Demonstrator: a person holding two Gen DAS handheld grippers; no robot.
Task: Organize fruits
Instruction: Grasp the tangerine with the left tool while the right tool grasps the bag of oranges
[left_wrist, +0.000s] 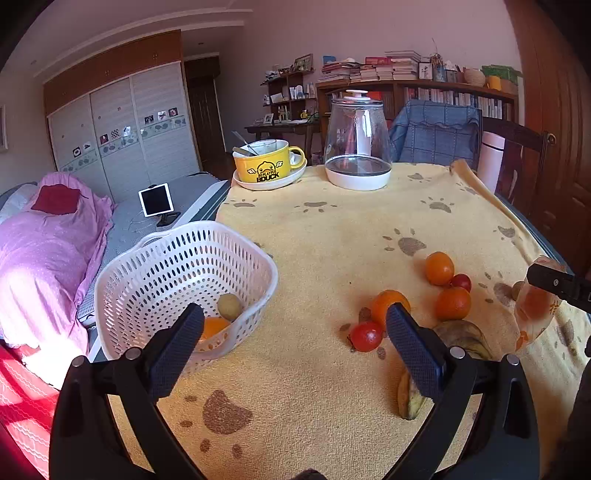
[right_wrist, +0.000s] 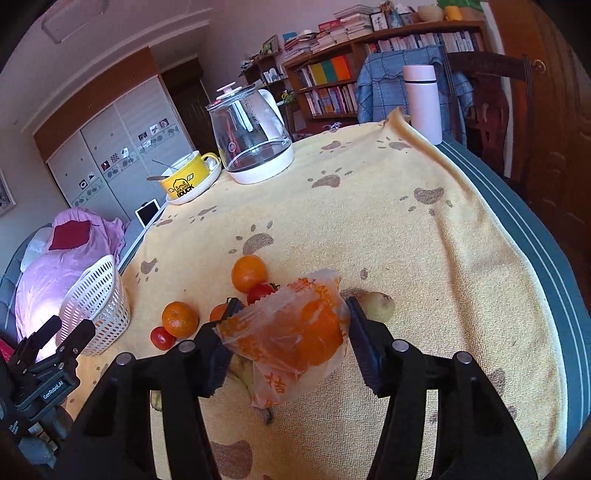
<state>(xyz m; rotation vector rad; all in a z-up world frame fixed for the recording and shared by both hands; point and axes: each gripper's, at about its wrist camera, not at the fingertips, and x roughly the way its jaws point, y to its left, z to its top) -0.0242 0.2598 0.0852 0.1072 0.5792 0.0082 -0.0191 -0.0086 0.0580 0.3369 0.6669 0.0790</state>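
Yellow paw-print cloth (left_wrist: 332, 229) covers the table; bookshelf (left_wrist: 417, 92) far. Left gripper (left_wrist: 295, 332) spread; right gripper (right_wrist: 291, 328) pinches bagged orange (right_wrist: 295, 332).

Both grippers are black, with textured navy pads (left_wrist: 413, 343) (silver screws above).

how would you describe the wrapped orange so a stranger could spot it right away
On the yellow paw-print cloth, look at the fruit pile near the front edge. The wrapped orange sits between the right gripper's fingers. It alone is in a clear wrapper with orange print; the other oranges are bare.
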